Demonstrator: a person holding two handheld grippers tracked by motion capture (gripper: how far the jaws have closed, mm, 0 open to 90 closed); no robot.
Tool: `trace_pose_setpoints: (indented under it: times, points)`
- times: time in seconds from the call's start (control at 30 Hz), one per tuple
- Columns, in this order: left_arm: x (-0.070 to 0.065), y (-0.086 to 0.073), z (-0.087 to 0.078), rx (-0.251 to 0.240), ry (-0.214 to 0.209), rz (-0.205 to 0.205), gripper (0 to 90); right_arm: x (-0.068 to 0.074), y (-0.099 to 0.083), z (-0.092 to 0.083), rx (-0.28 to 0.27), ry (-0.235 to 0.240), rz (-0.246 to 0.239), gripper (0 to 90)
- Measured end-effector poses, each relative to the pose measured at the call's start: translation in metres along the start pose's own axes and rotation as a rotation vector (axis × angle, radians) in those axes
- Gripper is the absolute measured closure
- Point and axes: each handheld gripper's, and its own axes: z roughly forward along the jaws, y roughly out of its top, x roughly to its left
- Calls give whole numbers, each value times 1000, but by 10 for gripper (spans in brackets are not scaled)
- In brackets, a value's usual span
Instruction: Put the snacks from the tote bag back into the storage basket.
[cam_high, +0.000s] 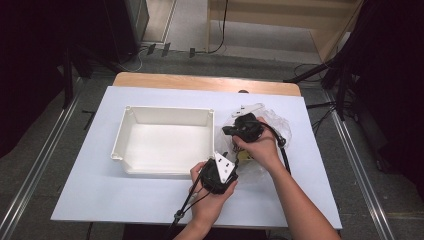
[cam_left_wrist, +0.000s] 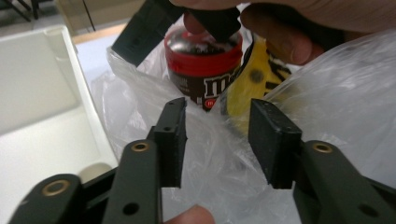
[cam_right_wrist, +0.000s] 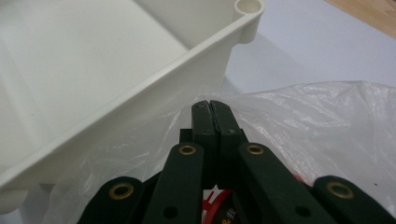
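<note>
Apparently upright red-lidded jar (cam_left_wrist: 203, 65) inside clear bag (cam_left_wrist: 336, 93).

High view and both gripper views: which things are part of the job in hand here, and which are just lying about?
In the job:
- clear crinkled plastic bag
- red-lidded brown candy jar inside it
- yellow packet beside the jar
- right gripper, pinching the bag's film
- left gripper, open at the bag
- empty white plastic bin, probably

Lying about:
- cables on the floor

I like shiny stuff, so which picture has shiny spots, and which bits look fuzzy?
Left gripper view: glare on the red-lidded brown candy jar; the hand above is fuzzy. Right gripper view: crinkly clear plastic bag glints. High view: dark edges.
</note>
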Motion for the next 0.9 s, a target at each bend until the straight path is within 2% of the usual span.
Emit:
trace_pose_setpoints:
  times: [0.17,0.3,0.33,0.4,0.5,0.7,0.9]
  points:
    - [-2,-7,11,65,-7,8,737,2,0,4,31,-5,-20,900]
    - [-2,-11,16,101,5,27,859,0,0,2,19,-15,-11,900]
    - [-1,-14,19,132,5,31,891,-3,0,1,10,-22,2,900]
    - [1,-16,21,156,-3,33,900,-8,-1,-1,5,-37,17,900]
    - [1,-16,22,167,-8,39,900,-17,-1,-1,13,-66,33,900]
    - [1,-16,22,174,-14,40,900,-28,2,-1,16,-77,48,900]
    - [3,-16,22,171,-22,34,900,-41,-1,2,25,-75,96,900]
